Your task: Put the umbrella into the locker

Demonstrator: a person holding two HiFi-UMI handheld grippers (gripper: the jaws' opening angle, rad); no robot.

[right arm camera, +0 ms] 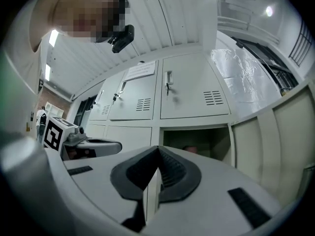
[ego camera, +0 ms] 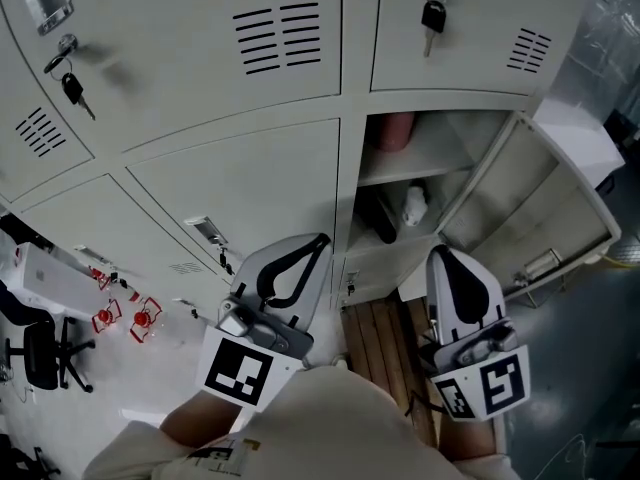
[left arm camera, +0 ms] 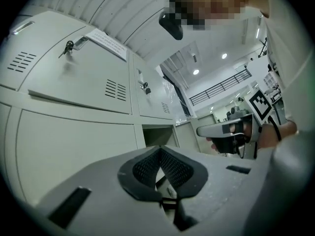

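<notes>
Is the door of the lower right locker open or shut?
Open: the locker door stands swung out to the right, and the shelf inside is visible.

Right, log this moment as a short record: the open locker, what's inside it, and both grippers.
open locker: lower row, right of the closed doors
door: stands wide open, to the right
upper shelf: pinkish item
under the shelf: dark long item, probably the umbrella, beside a white item
left gripper: shut, empty, before a closed door
right gripper: shut, empty, just below the opening
keys: hanging in upper-row locks
</notes>
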